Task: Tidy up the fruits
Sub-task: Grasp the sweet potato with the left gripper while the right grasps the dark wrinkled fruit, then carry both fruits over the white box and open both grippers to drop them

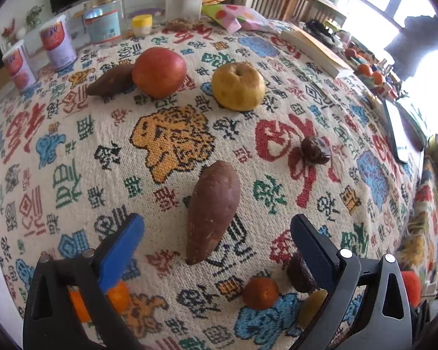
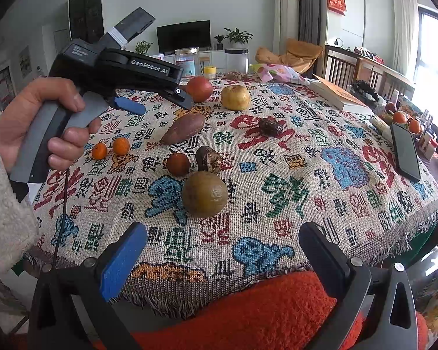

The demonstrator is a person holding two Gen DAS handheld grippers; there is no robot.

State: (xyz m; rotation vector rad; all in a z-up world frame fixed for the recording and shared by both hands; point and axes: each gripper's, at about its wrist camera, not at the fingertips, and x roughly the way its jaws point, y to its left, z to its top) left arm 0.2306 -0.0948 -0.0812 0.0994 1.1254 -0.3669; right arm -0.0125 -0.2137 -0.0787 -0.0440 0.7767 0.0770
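Fruits lie scattered on a patterned cloth. My left gripper is open, its jaws on either side of the near end of a sweet potato, a little above it. It also shows in the right wrist view, over the sweet potato. Farther off lie a red apple, a yellow pear, a second sweet potato and a dark date. My right gripper is open and empty at the table's near edge, short of a greenish round fruit.
Small oranges, a reddish round fruit and a dark brown fruit lie near the front. Tins and jars stand at the back. A book and a phone lie at the right.
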